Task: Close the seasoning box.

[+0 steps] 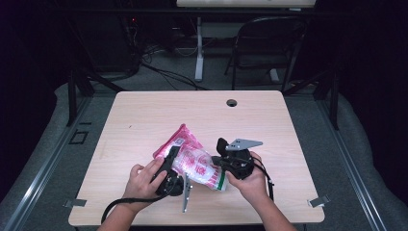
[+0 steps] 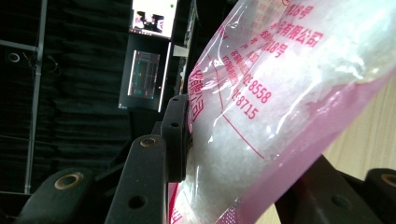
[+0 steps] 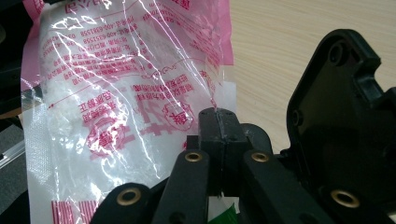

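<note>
A clear and pink plastic bag (image 1: 195, 161) of white grains with red print is held over the near middle of the wooden table (image 1: 144, 115). My left gripper (image 1: 172, 162) clamps its left side; in the left gripper view the bag (image 2: 289, 93) bulges between the jaws of that gripper (image 2: 247, 158), and one pad (image 2: 178, 140) presses into it. My right gripper (image 1: 219, 158) meets the bag's right end. In the right gripper view its jaws (image 3: 218, 125) are pressed together on the thin edge film of the bag (image 3: 126, 93). A hand holds each gripper.
A cable hole (image 1: 232, 102) sits near the table's far edge. Beyond the table stand a black chair (image 1: 269, 43) and a white table leg (image 1: 198, 48), with cables on the floor. Cables trail from both grippers toward the front edge.
</note>
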